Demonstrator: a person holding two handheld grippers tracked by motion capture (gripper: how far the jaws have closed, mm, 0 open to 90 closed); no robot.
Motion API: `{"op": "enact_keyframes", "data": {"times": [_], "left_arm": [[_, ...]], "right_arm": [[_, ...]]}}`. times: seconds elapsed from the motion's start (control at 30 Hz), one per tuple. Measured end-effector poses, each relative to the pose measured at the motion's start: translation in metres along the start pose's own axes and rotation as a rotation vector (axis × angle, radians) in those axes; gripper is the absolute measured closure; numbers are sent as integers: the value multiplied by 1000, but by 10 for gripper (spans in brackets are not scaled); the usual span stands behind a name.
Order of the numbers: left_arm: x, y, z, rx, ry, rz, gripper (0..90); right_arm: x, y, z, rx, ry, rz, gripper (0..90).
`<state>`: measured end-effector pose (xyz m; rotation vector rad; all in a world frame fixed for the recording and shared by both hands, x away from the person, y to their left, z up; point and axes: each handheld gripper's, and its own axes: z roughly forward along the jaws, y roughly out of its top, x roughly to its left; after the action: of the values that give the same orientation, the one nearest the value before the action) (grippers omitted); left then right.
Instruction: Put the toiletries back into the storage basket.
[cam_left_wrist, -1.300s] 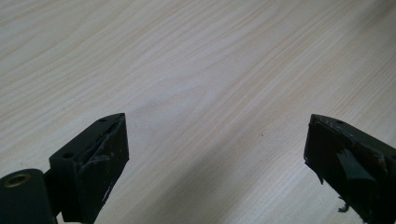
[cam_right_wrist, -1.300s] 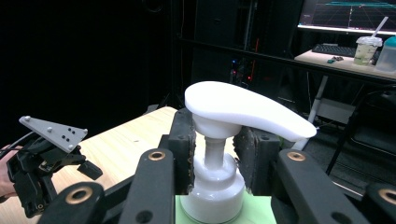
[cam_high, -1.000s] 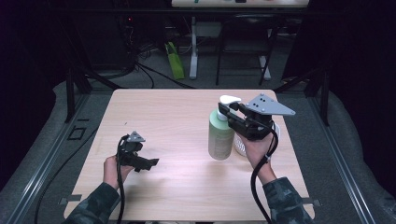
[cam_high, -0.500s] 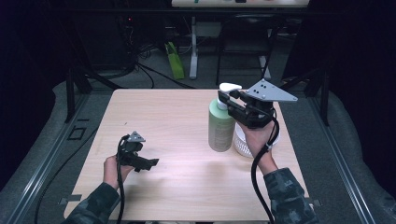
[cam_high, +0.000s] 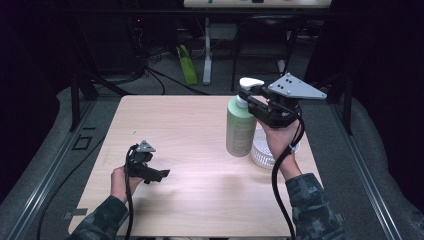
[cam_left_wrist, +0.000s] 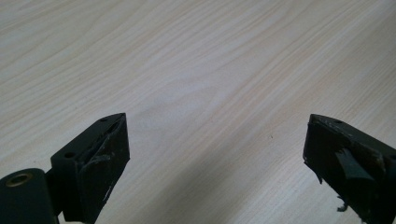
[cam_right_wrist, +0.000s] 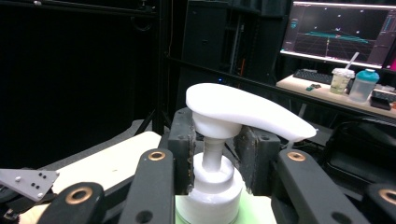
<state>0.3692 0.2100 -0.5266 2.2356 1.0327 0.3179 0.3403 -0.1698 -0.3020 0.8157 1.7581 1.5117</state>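
A pale green pump bottle (cam_high: 240, 127) with a white pump head (cam_high: 251, 81) stands upright at the right of the wooden table (cam_high: 190, 130). My right gripper (cam_high: 248, 96) is shut on its neck just under the pump head. In the right gripper view the jaws sit on either side of the white stem (cam_right_wrist: 213, 156), below the pump head (cam_right_wrist: 243, 112). My left gripper (cam_high: 162, 174) rests low at the front left of the table. It is open, and bare wood shows between its fingers (cam_left_wrist: 100, 158).
A white ribbed round container (cam_high: 265, 150) sits on the table right behind the bottle, under my right hand. Dark frames, cables and a green object (cam_high: 187, 65) lie on the floor beyond the table. A monitor (cam_right_wrist: 343, 32) and two cups (cam_right_wrist: 341, 79) stand on a far desk.
The right gripper has carried the bottle a little away from the person and to the right, its base now higher in the view. The left gripper has stayed put.
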Motion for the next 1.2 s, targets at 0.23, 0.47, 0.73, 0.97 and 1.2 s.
{"op": "enact_keyframes", "data": {"times": [0.23, 0.47, 0.73, 0.97, 1.2], "left_arm": [[-1, 0, 1, 2, -1, 4, 72], [0, 0, 1, 3, -3, -4, 72], [0, 0, 1, 6, -3, -3, 72], [0, 0, 1, 2, -3, -3, 73], [1, 0, 2, 3, -5, -7, 72]], "right_arm": [[-7, 7, -2, -12, -27, -5, 684], [-16, 12, -6, -13, -58, -9, 684], [-28, 16, -10, -18, -106, -6, 685], [-40, 18, -16, -20, -155, 2, 684], [-54, 15, -22, -6, -202, 12, 685]]}}
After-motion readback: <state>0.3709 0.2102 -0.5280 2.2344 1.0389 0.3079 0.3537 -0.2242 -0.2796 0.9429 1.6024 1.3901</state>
